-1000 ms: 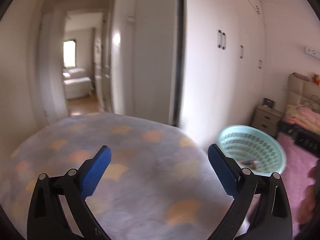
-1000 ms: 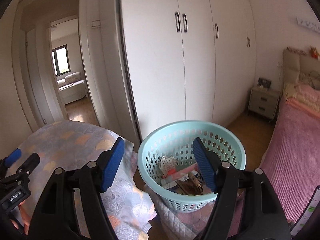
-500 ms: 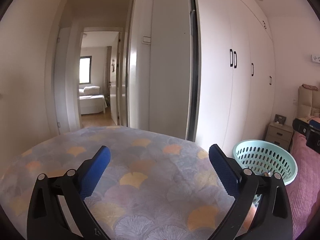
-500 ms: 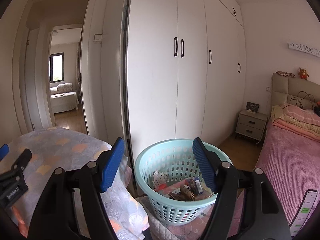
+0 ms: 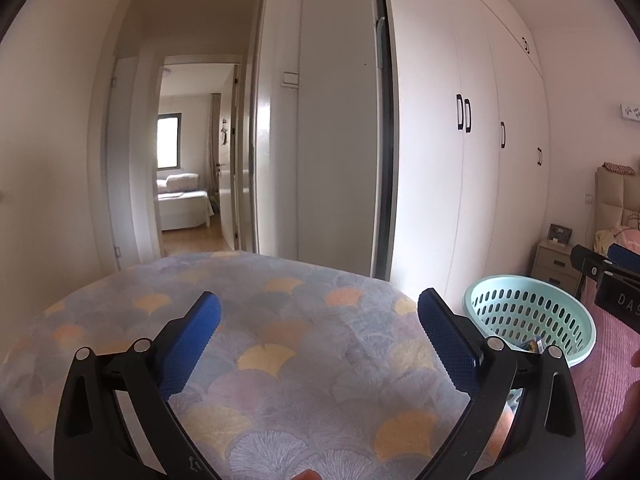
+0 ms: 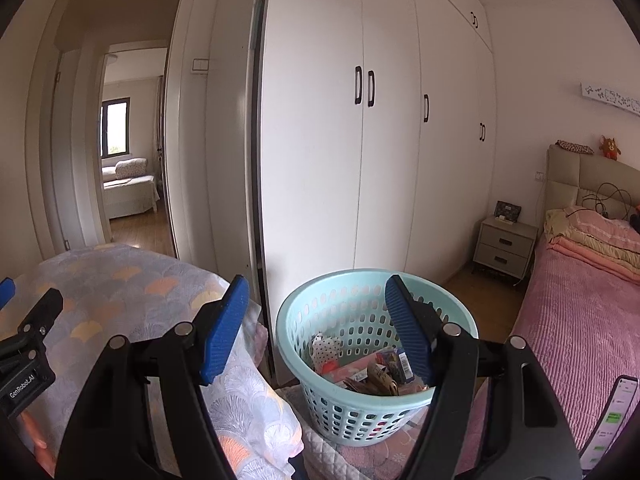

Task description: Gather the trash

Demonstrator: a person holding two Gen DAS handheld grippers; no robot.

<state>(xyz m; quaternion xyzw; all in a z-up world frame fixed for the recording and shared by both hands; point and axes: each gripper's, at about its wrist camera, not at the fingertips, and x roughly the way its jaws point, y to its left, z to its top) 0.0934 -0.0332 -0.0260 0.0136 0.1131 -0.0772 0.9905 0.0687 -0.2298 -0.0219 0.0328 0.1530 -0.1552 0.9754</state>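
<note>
Both tools were spread and empty, the left gripper (image 5: 318, 336) over the patterned cover (image 5: 280, 344) beside the basket (image 6: 376, 356), the right gripper (image 6: 316, 320) above its trash (image 6: 368, 368), so any careless swing risked tipping it.

basket (image 6: 376, 352) mouth open above; wardrobe (image 6: 360, 140) close behind.

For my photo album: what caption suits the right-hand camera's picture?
Open right gripper hovers above a mint basket of collected trash.
</note>
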